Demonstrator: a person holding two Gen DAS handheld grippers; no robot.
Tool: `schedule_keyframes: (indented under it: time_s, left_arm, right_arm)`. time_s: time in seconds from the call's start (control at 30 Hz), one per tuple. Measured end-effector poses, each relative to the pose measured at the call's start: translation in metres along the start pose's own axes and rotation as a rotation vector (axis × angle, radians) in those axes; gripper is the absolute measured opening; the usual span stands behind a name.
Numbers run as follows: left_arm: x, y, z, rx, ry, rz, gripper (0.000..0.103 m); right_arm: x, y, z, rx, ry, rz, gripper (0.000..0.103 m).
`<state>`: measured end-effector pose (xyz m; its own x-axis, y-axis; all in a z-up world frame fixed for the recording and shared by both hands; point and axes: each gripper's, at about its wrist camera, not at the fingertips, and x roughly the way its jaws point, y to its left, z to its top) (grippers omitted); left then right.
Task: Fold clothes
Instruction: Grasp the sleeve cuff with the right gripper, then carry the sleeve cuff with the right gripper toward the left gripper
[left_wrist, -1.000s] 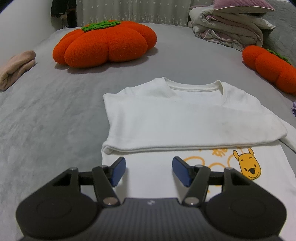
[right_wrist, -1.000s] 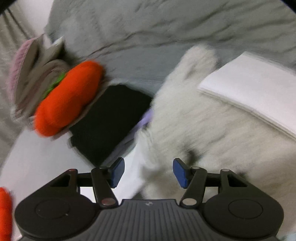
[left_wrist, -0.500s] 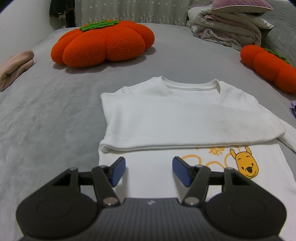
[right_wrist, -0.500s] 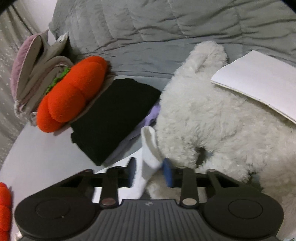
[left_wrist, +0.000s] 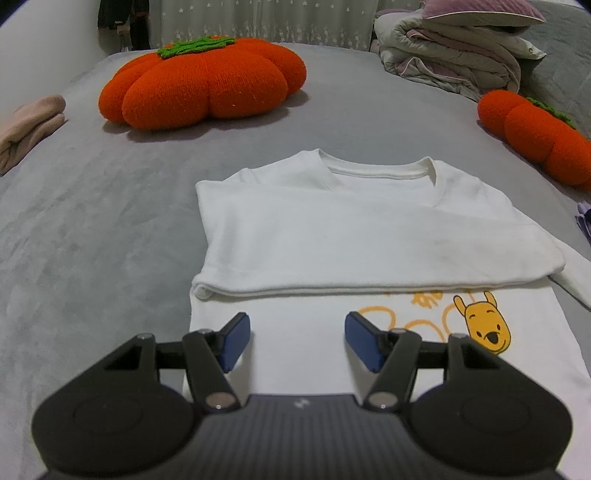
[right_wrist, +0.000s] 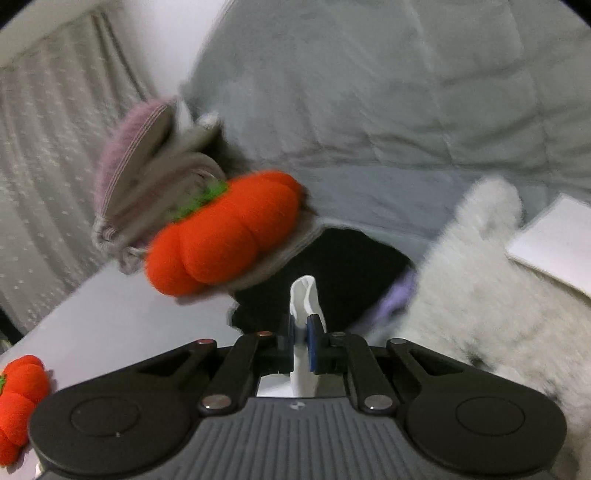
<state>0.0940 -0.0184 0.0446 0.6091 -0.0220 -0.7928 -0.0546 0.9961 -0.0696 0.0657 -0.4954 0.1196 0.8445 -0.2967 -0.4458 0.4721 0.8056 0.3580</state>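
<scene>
In the left wrist view the left tongs (left_wrist: 297, 341) hang spread with nothing between the blue pads, low over the bottom part of the shirt (left_wrist: 354, 236), which lies flat on the grey bed (left_wrist: 92, 229). A yellow bear print (left_wrist: 485, 326) sits at about 3 o'clock of the tongs, on the bare lower front. One sleeve (left_wrist: 369, 266) is folded across the chest from the left edge towards 3 o'clock, and the collar points to 12 o'clock. Past the shirt, at 11 o'clock, lies a big orange pumpkin cushion (left_wrist: 203, 81); a smaller one (left_wrist: 535, 136) lies at 2 o'clock, with a heap of bedding (left_wrist: 454, 48) behind it at 1 o'clock and a pink folded cloth (left_wrist: 26, 129) at 10 o'clock by the bed's edge. In the right wrist view, which is blurred, the right tongs (right_wrist: 303, 338) have just been closing and now pinch a white cuff (right_wrist: 304, 295), whose end stands up past the pads towards 12 o'clock. Just beyond the cuff lies a black garment (right_wrist: 343, 269), with a scrap of lilac cloth (right_wrist: 400, 291) at its 3 o'clock edge and a white fluffy toy (right_wrist: 480, 295) further to 3 o'clock. The small pumpkin cushion (right_wrist: 225, 236) lies at 11 o'clock, touching the bedding (right_wrist: 147, 173) behind it.
</scene>
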Motion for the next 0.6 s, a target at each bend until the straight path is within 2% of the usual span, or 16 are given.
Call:
schedule_keyframes:
  time_s: [0.23, 0.3, 0.37, 0.5, 0.6]
  left_arm:
    - [-0.001, 0.000, -0.001, -0.004, -0.002, -0.009, 0.060]
    - [-0.003, 0.001, 0.000, -0.015, -0.004, -0.038, 0.056]
    - [-0.004, 0.003, 0.001, -0.027, -0.006, -0.073, 0.044]
    - [-0.003, 0.013, 0.004, -0.124, 0.005, -0.170, 0.044]
    - [-0.005, 0.018, 0.008, -0.165, -0.011, -0.220, 0.044]
  right_arm:
    - [-0.006, 0.033, -0.003, -0.030, -0.069, 0.103, 0.010]
    - [-0.007, 0.039, -0.002, -0.026, -0.078, 0.153, 0.010]
    - [-0.010, 0.052, -0.004, -0.053, -0.087, 0.211, 0.010]
    - [-0.019, 0.088, -0.020, -0.170, -0.079, 0.328, 0.010]
    - [-0.033, 0.124, -0.046, -0.326, -0.068, 0.415, 0.010]
